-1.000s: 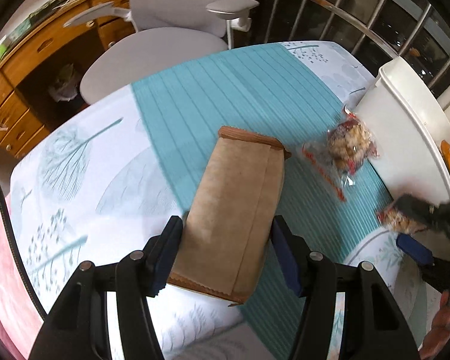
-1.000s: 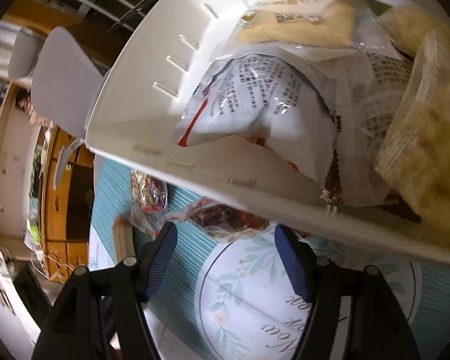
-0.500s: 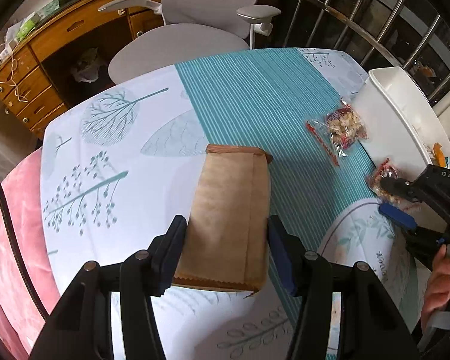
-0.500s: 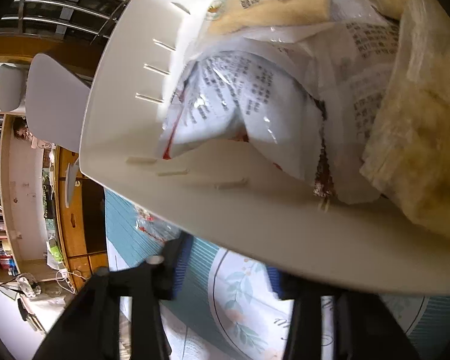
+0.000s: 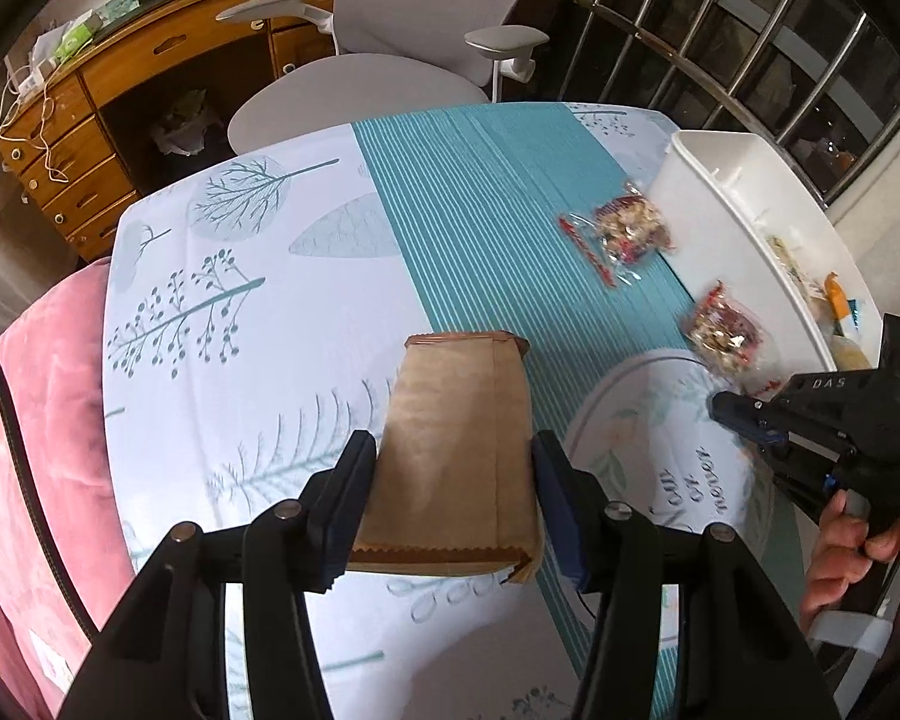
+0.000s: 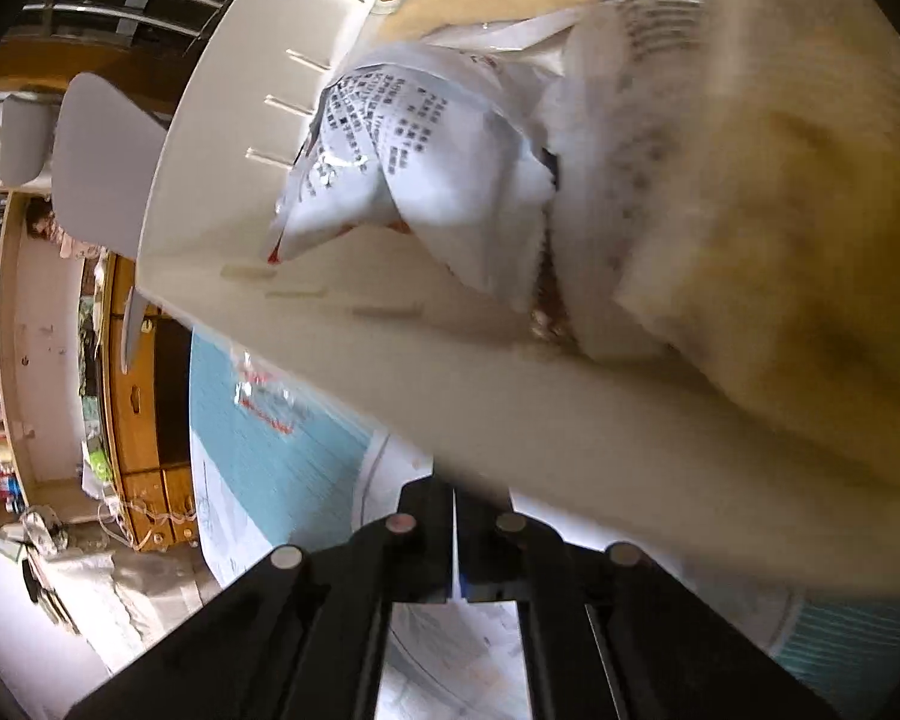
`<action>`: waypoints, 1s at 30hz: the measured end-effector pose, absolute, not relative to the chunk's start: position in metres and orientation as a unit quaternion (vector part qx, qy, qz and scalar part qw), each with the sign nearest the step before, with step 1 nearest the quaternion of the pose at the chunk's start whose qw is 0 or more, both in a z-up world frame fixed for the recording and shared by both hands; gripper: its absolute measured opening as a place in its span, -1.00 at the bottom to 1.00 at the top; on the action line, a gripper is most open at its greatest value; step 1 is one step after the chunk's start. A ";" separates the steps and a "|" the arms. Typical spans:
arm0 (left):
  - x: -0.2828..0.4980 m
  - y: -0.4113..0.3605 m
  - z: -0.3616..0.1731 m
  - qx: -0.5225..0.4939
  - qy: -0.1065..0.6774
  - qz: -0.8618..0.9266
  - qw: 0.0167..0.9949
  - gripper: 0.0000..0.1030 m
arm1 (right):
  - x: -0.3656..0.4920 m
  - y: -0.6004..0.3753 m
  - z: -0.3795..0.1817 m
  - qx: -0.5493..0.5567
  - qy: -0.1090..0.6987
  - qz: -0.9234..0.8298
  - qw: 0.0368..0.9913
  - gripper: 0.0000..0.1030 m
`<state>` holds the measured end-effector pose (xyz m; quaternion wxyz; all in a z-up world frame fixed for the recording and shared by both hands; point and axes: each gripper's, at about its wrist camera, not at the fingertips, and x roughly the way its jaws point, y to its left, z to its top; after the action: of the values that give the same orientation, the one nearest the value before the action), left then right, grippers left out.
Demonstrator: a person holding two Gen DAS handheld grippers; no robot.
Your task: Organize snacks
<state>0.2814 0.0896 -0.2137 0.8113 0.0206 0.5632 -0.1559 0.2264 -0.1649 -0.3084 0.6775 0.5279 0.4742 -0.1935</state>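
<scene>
Paper bag (image 5: pixel 456 450): between left gripper (image 5: pixel 450 501) jaws, clamped at sides near bottom seam. Light, soft, crushable; grip gently. Right gripper (image 5: pixel 744 417) jaws clenched on corner of snack packet (image 5: pixel 726 339) beside bin (image 5: pixel 744 210).

Brown bag (image 5: pixel 456 462): matt kraft paper, slightly creased, pinked edges at both ends.
Tablecloth (image 5: pixel 258 372): smooth printed cloth, low sheen, teal stripes and leaf motifs.
Snack packets (image 5: pixel 627 231): clear glossy plastic film, crinkled, with highlights.
Bin (image 5: pixel 726 204): white moulded plastic, smooth, satin finish.
White pouch (image 6: pixel 426 180): glossy printed film, wrinkled.
Left gripper (image 5: pixel 450 498): matt black plastic frame, bright metal rivets; fingers (image 5: pixel 561 510) faced with dull blue ribbed pads.
Desk (image 5: pixel 150 72): varnished wood, semi-gloss.
Chair (image 5: pixel 360 90): grey, matt.
Window bars (image 5: pixel 744 42): polished metal.
Pink cover (image 5: pixel 36 432): soft plush fabric.
</scene>
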 end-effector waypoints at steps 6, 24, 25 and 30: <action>0.265 0.090 -0.209 0.008 0.558 -0.159 0.815 0.00 | 0.216 -0.153 -0.284 0.464 0.475 -0.178 0.726 -1.00; 0.250 0.102 -0.214 -0.021 0.560 -0.173 0.810 0.00 | 0.227 -0.153 -0.277 0.409 0.437 -0.226 0.769 0.41; 0.250 0.103 -0.215 -0.023 0.561 -0.173 0.809 0.00 | 0.230 -0.154 -0.278 0.411 0.438 -0.229 0.766 0.41; 0.250 0.108 -0.217 -0.029 0.565 -0.174 0.806 0.00 | 0.245 -0.150 -0.284 0.395 0.432 -0.238 0.775 0.42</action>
<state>0.2500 0.1076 -0.2172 0.8061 -0.0286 0.5647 -0.1744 0.2449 -0.1499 -0.2836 0.7753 0.3947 0.4316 -0.2382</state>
